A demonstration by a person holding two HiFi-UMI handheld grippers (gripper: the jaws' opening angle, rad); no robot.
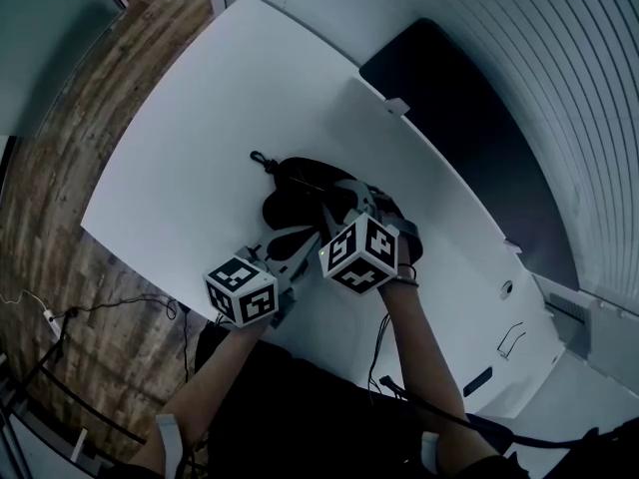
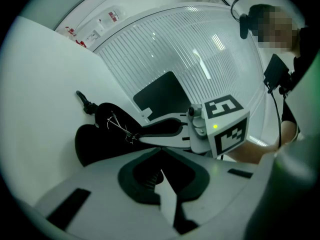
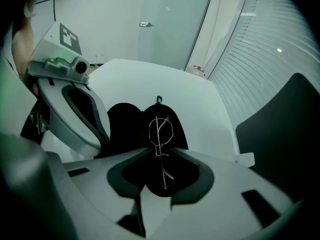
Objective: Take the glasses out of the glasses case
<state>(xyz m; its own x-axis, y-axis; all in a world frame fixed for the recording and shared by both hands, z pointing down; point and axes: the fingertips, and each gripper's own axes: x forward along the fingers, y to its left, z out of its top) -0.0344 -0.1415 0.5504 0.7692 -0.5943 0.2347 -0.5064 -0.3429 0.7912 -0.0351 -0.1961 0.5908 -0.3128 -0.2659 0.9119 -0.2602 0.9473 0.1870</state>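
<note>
Black oval glasses case [image 2: 95,139] open, left fingers [image 2: 85,189] pinching it, right fingers [image 3: 240,179] pinching wire glasses [image 3: 159,145]

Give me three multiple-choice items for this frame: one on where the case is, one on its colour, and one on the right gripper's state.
1. Where does the glasses case lie?
A. on the white table
B. on a shelf
C. in a drawer

2. What colour is the glasses case?
A. white
B. black
C. red

3. What is the state of the right gripper?
A. open and empty
B. shut on the glasses
C. shut on a pen

Answers:
1 A: the head view shows the case lying open on the white tabletop.
2 B: it looks black in all three views.
3 B: the right gripper view shows the jaws closed on the thin wire frame.
</note>
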